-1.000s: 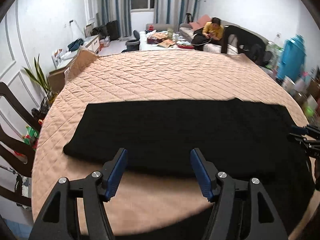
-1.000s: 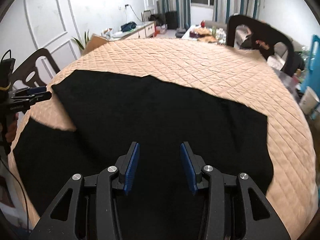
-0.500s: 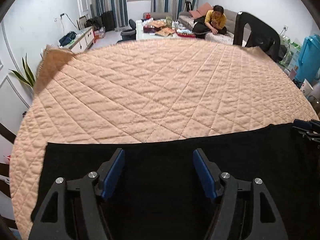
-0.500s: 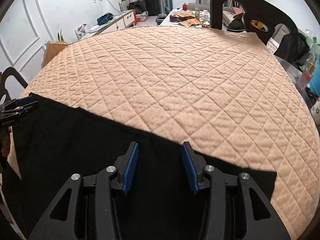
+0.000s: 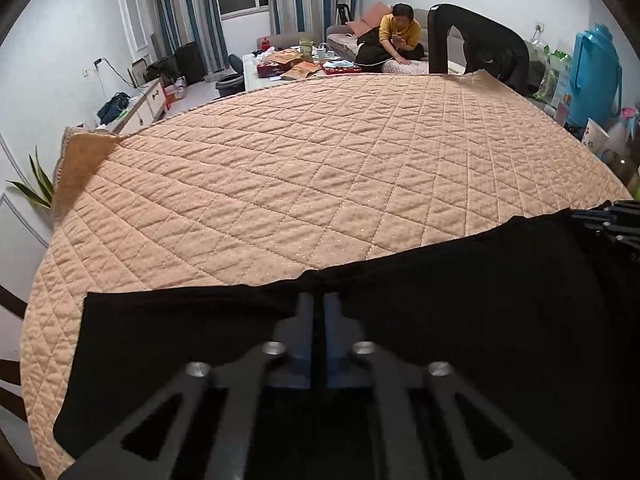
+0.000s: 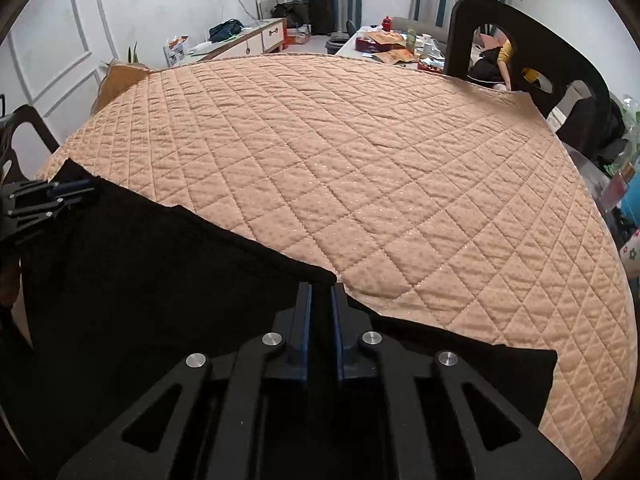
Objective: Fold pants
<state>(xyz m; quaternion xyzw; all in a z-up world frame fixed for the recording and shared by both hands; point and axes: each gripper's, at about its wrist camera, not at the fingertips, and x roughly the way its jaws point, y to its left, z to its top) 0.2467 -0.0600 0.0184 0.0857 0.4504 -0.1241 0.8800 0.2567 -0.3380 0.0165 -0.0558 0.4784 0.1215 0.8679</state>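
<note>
A: Pants (image 5: 460, 320), black, lie along the near side of the quilted peach table cover (image 5: 320, 168), and we've got both grippers on their far edge.

B: We see the left gripper (image 5: 318, 312) with its blue pads (image 5: 306, 332) drawn almost together; its jaws have just been closing, and a ridge of black cloth is pinched between them.

A: Same on our other side. The right gripper (image 6: 320, 304) has just been closing too, and its blue pads (image 6: 306, 316) clamp the fabric edge, which puckers up at the tips.

B: From the right wrist view we catch the left gripper at the left margin, sitting on the same dark edge.

A: Beyond the cover we spot a dark wooden chair (image 6: 520, 52), and a person in a yellow top (image 5: 400, 32) sits on a sofa well behind the table.
</note>
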